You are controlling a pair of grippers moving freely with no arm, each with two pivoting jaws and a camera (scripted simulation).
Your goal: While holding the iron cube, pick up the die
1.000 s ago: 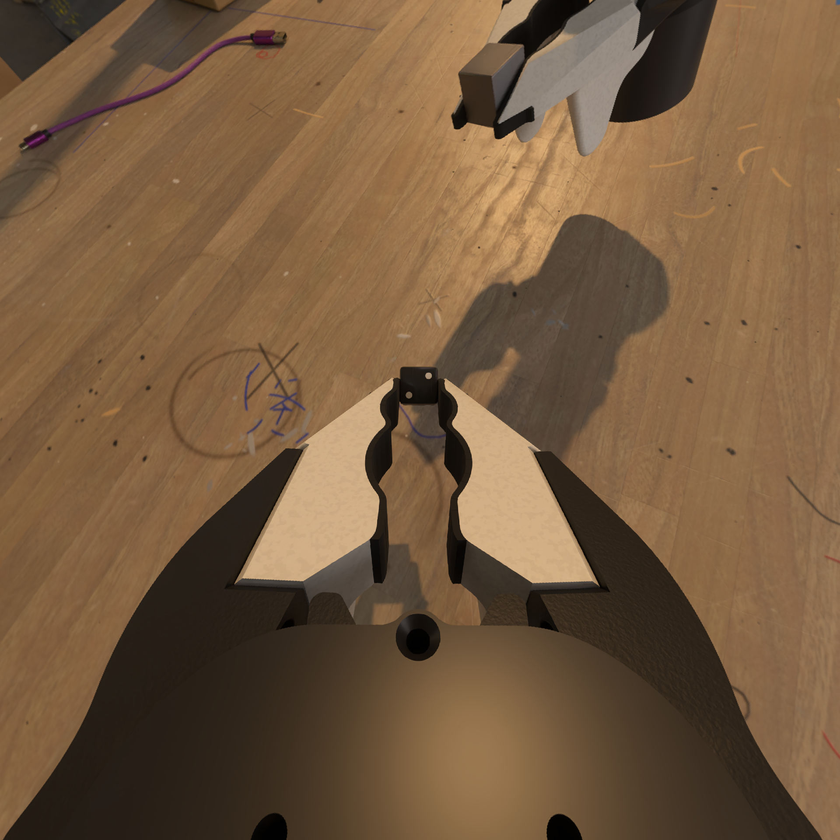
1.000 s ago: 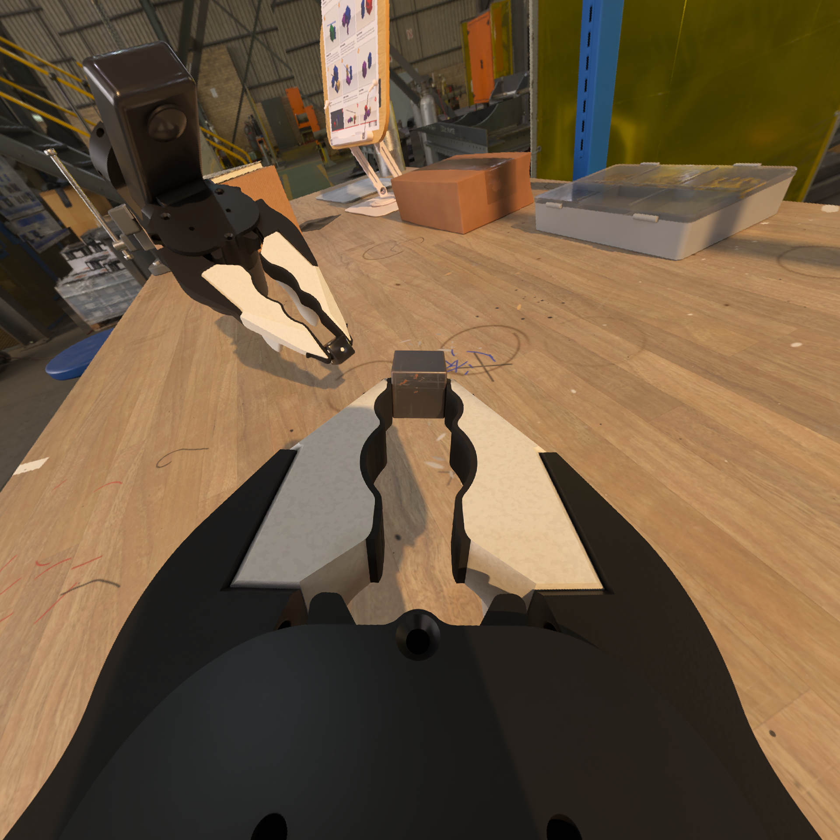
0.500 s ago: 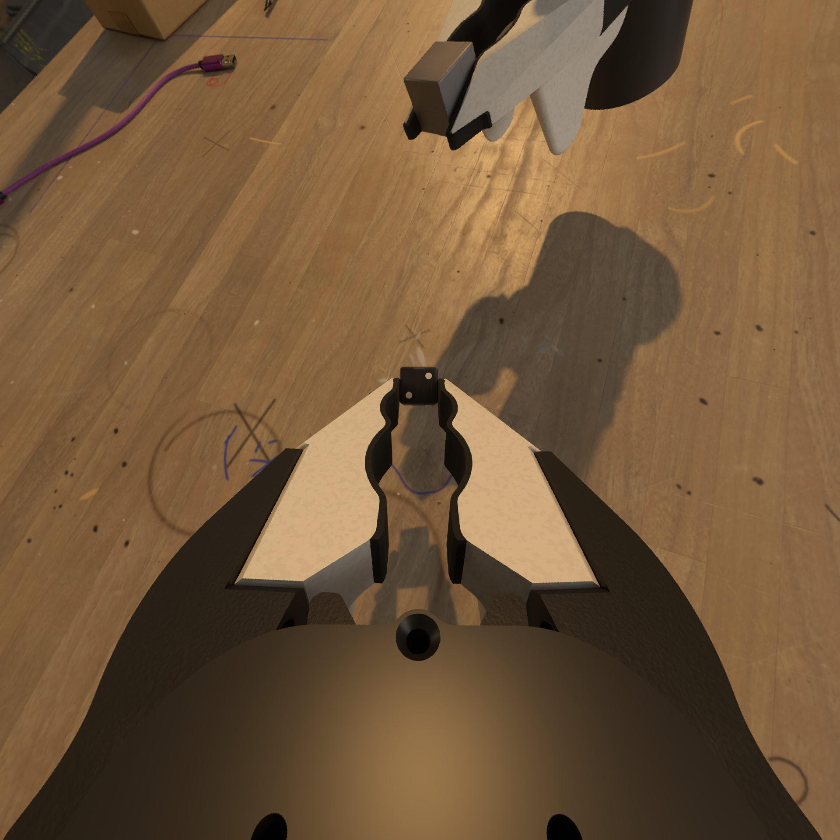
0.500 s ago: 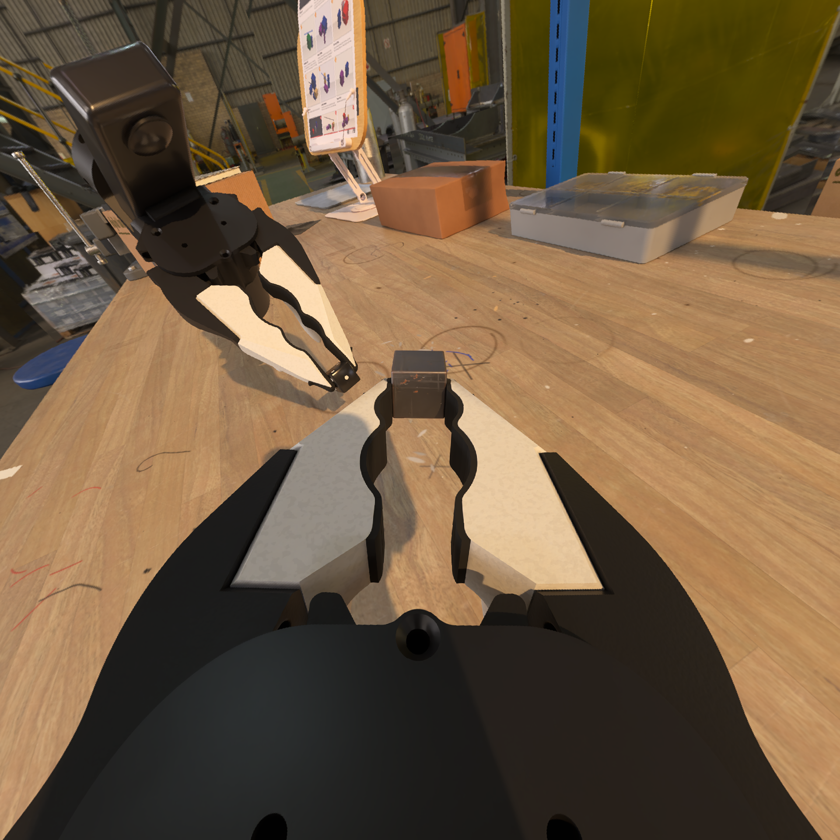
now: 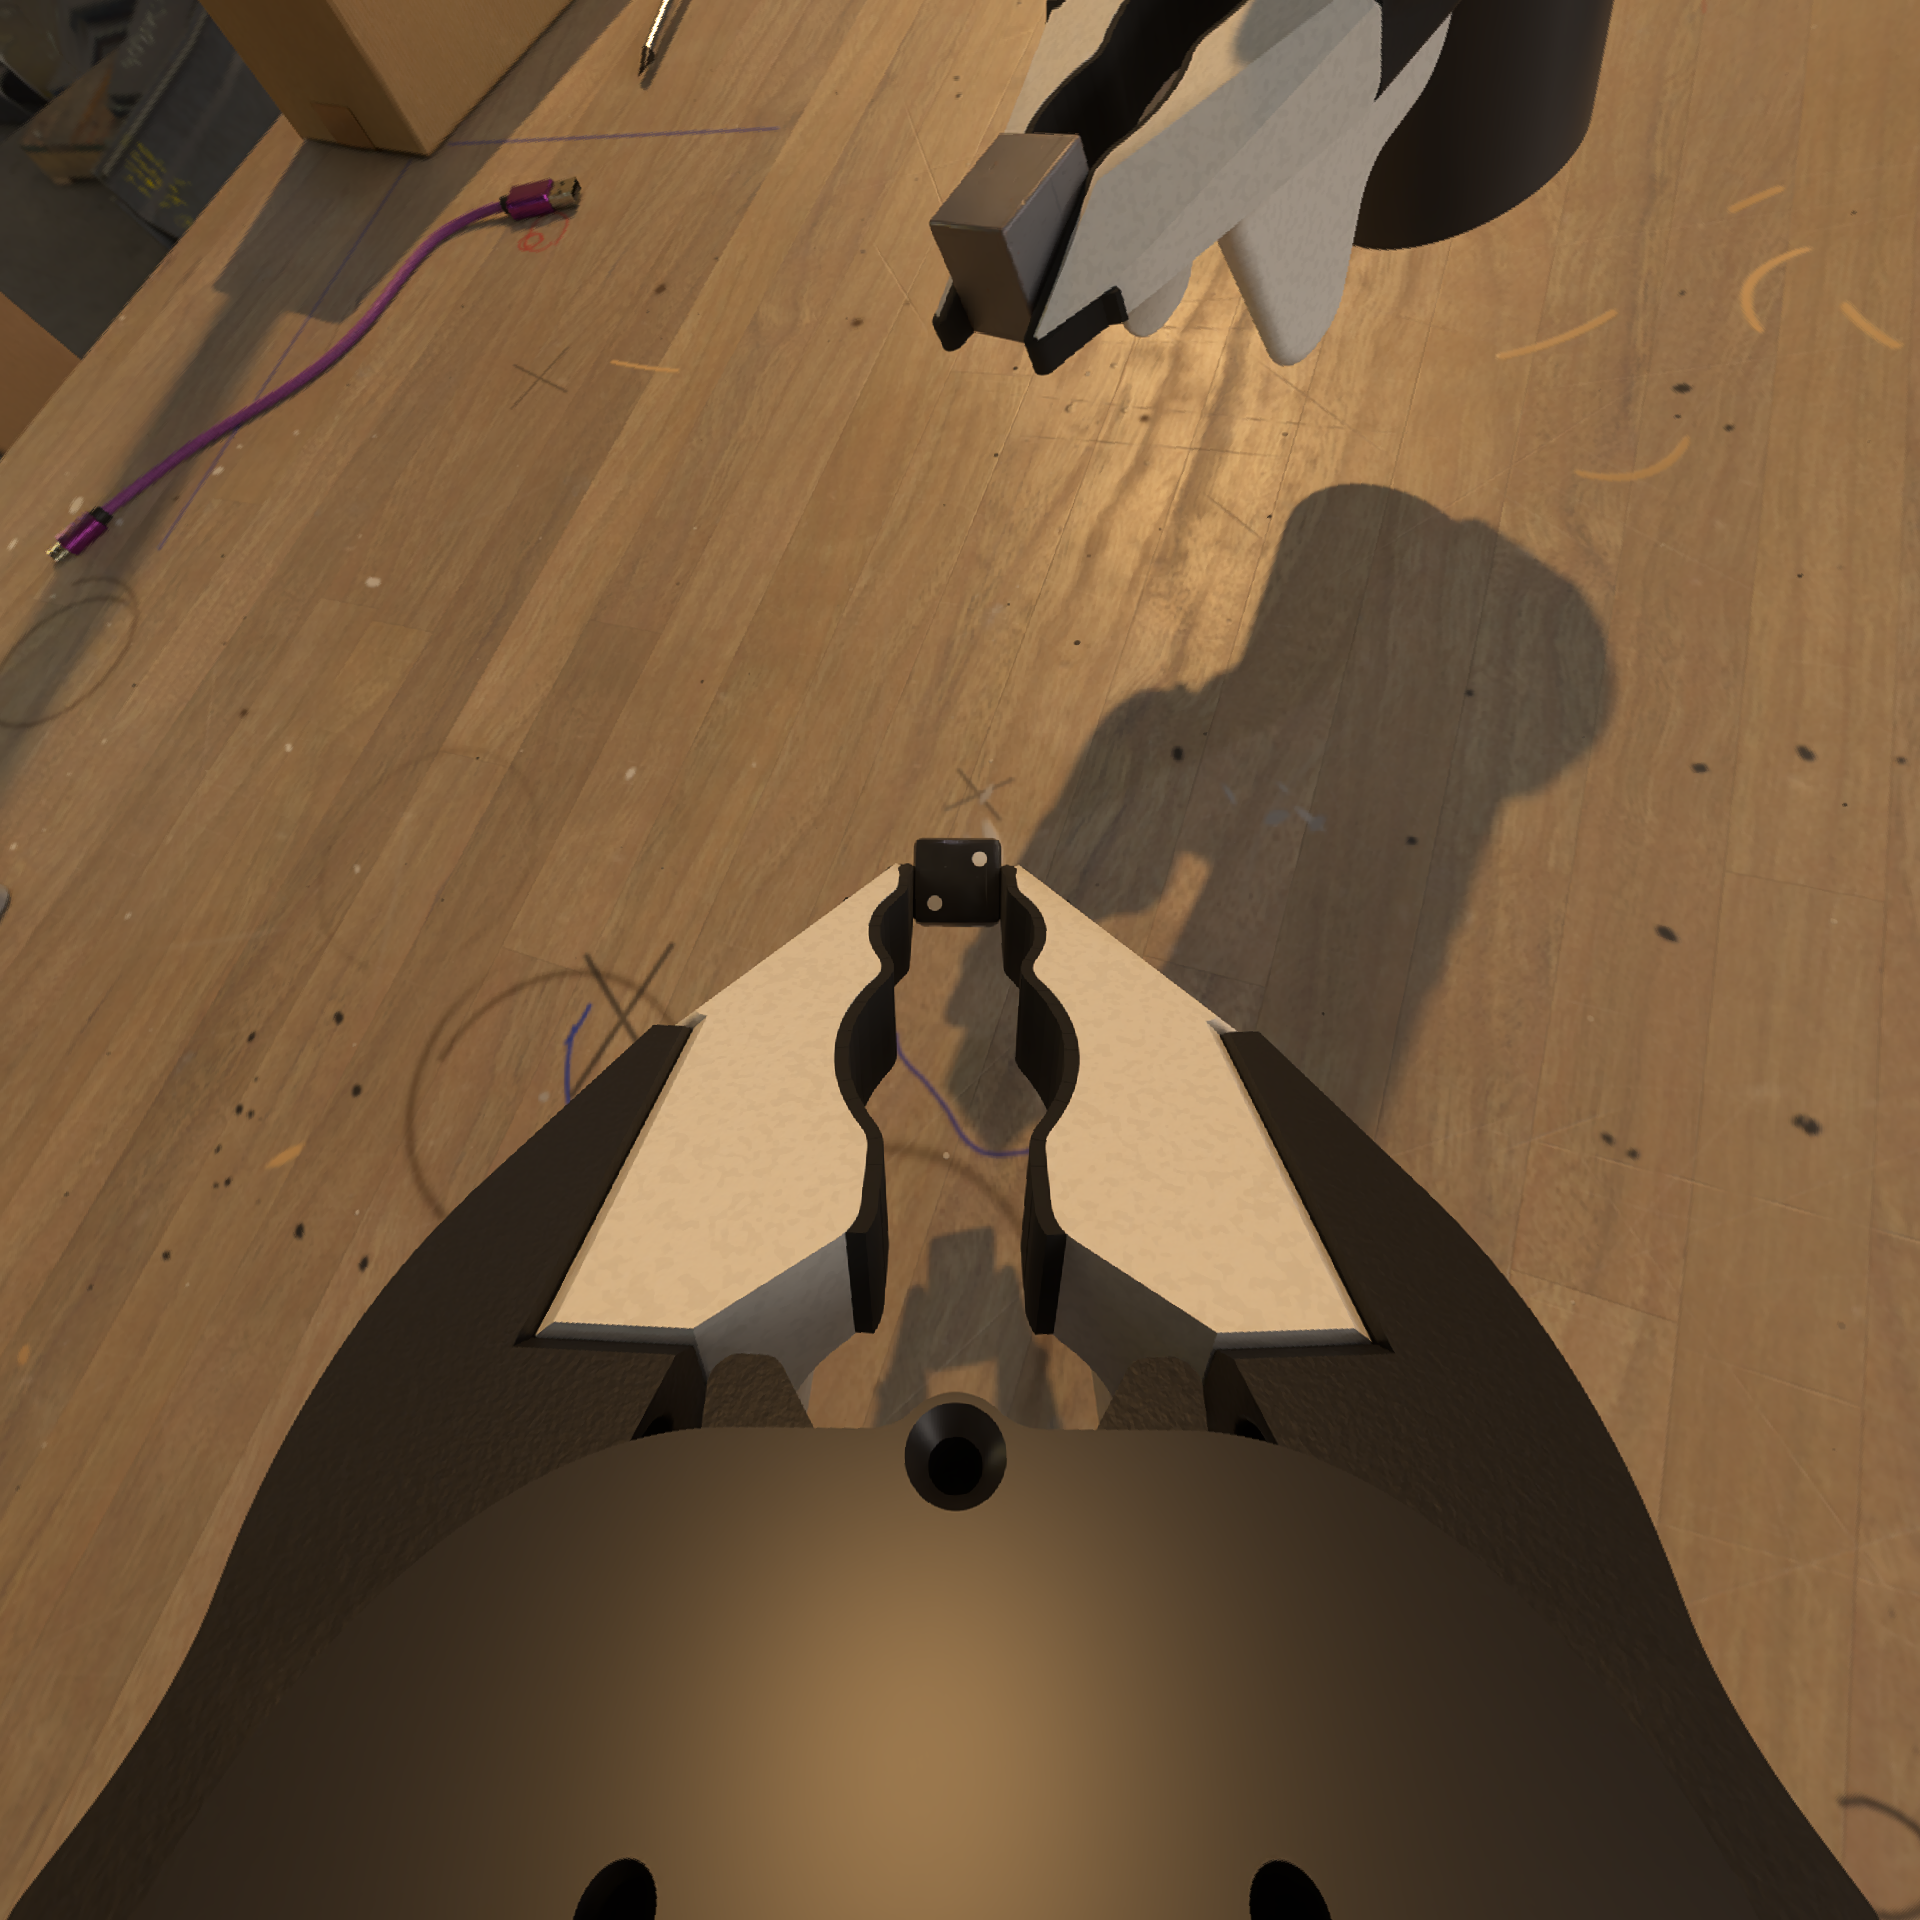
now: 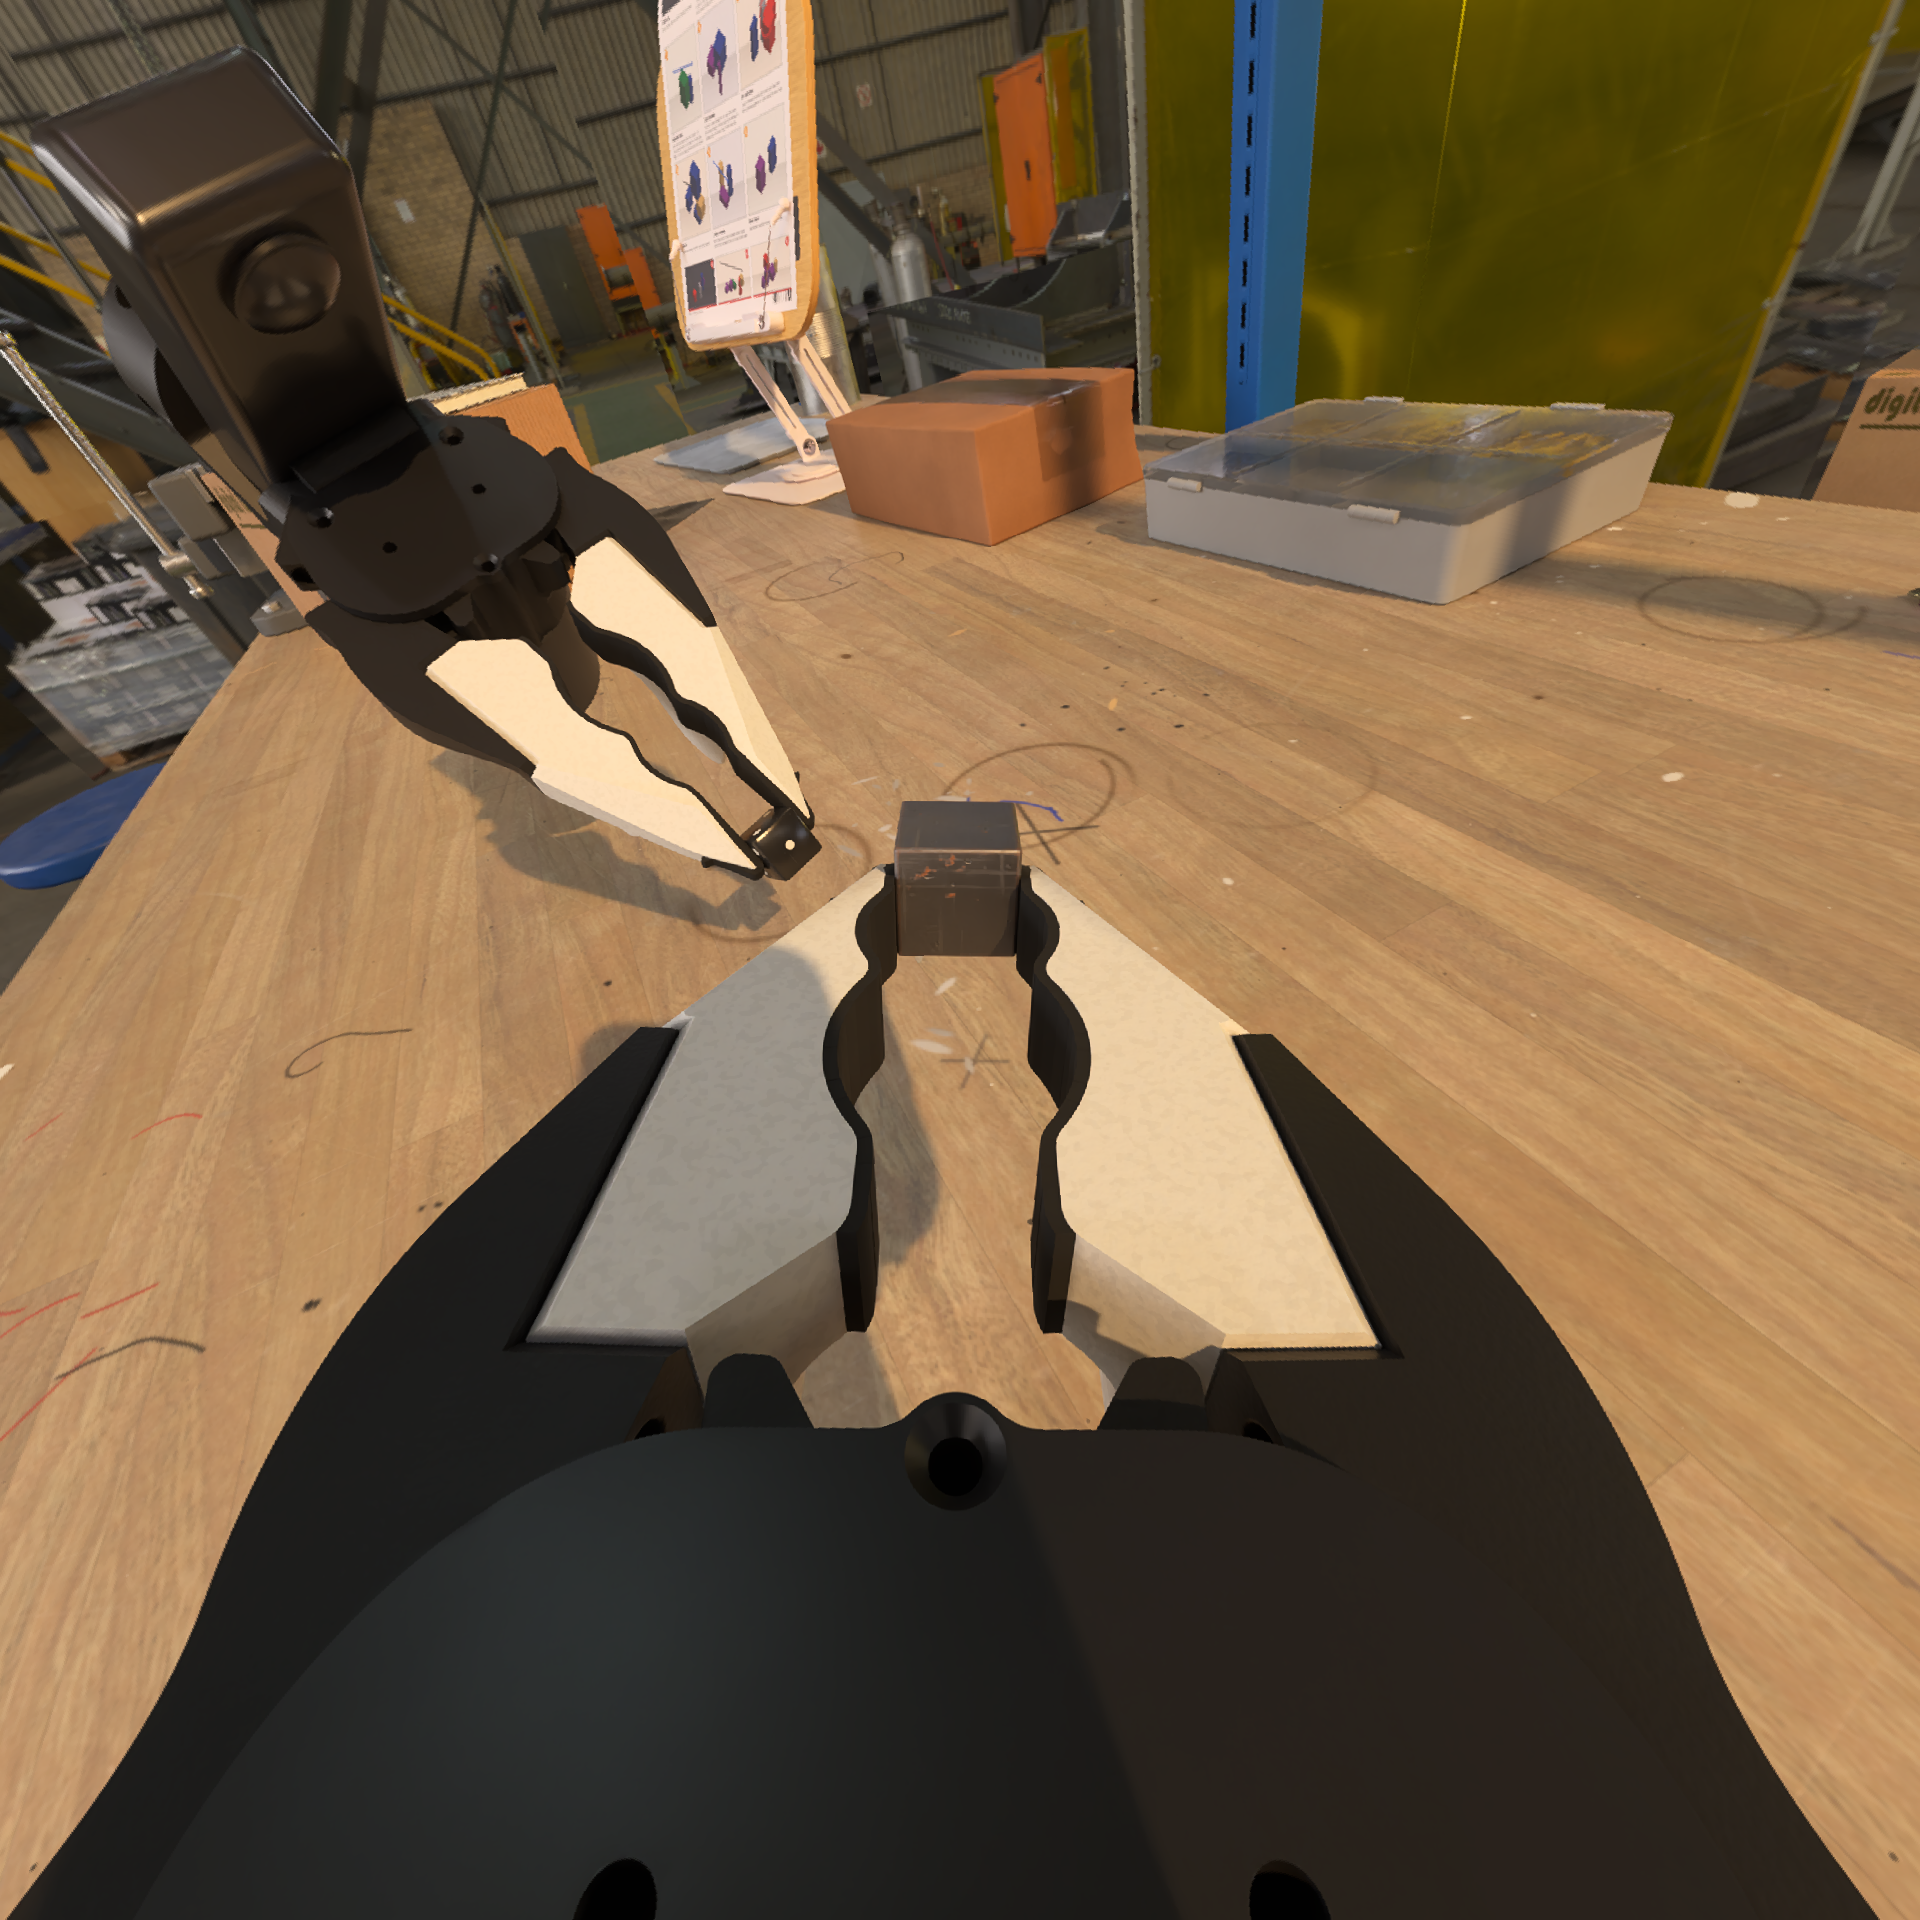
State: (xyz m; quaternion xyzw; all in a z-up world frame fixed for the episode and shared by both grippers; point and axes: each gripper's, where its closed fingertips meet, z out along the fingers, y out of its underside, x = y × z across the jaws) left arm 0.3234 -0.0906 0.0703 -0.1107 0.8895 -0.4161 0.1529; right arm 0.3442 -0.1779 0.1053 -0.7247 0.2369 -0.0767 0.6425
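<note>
While the right tool grips the iron cube at its tips, the left tool is clamped on the die, and both loads hang clear of the bench.

Compared with a second ago, the left tool has carried the die higher and a little sideways. In its own view the pen circle with the cross has slid back under its fingers, and the cardboard box at the far corner has come further into sight. From the right wrist view the left tool now looms larger and nearer, the die pinched at its tips above a shadow on the wood. The cube has not shifted between its fingers in that time. I'd judge the task as good as done: the die is off the bench with the cube held throughout, and what remains is only to keep both grips steady.

Counting what I can see:

- Two tools, one cube and one die, which shows two white pips on the face toward its camera.
- One purple cable lying on the wood.
- One pointed metal tip near the box, perhaps a pen or a screw.
- Across the bench, one brown box, one grey lidded case and one clipboard on a stand.
- One blue stool beyond the bench edge.
</note>
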